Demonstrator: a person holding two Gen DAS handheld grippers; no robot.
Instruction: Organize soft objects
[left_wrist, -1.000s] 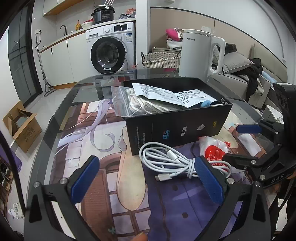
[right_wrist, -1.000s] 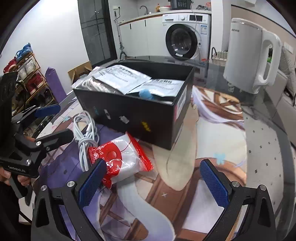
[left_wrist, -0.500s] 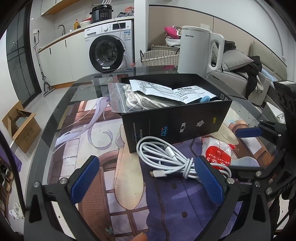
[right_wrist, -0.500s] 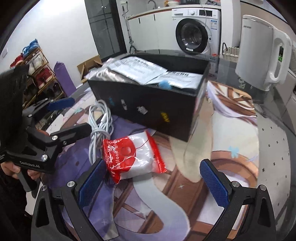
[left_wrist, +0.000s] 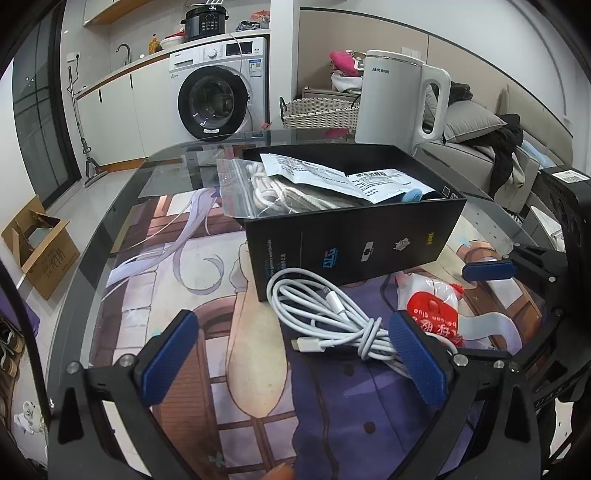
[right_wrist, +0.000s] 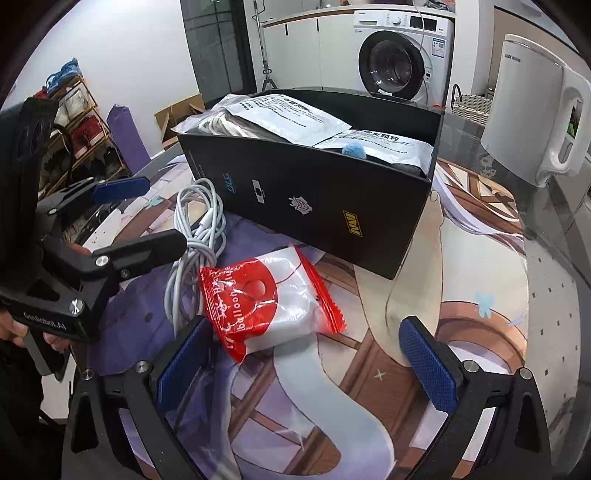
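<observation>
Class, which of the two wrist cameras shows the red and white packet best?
The right wrist view: the red and white packet lies whole and unobstructed between the open fingers. In the left wrist view it sits at the edge, partly hidden by a finger.

beyond my counter (left_wrist: 110, 229), a glass top over a printed mat (left_wrist: 192, 295), a white kettle (left_wrist: 397, 101) stands at the far edge, its handle to the right. behind it sits a wicker basket (left_wrist: 319, 112). a washer (left_wrist: 218, 88) is built in under a worktop against the back wall, with a black cooker (left_wrist: 207, 20) on top of it. a mop (left_wrist: 83, 122) leans by the cabinets to its left. on the floor at my left lies an open cardboard box (left_wrist: 40, 245). to my right is a sofa with a grey pillow (left_wrist: 469, 120) and dark clothes (left_wrist: 508, 151). the other view shows a shoe rack (right_wrist: 79, 122) by the wall.
</observation>
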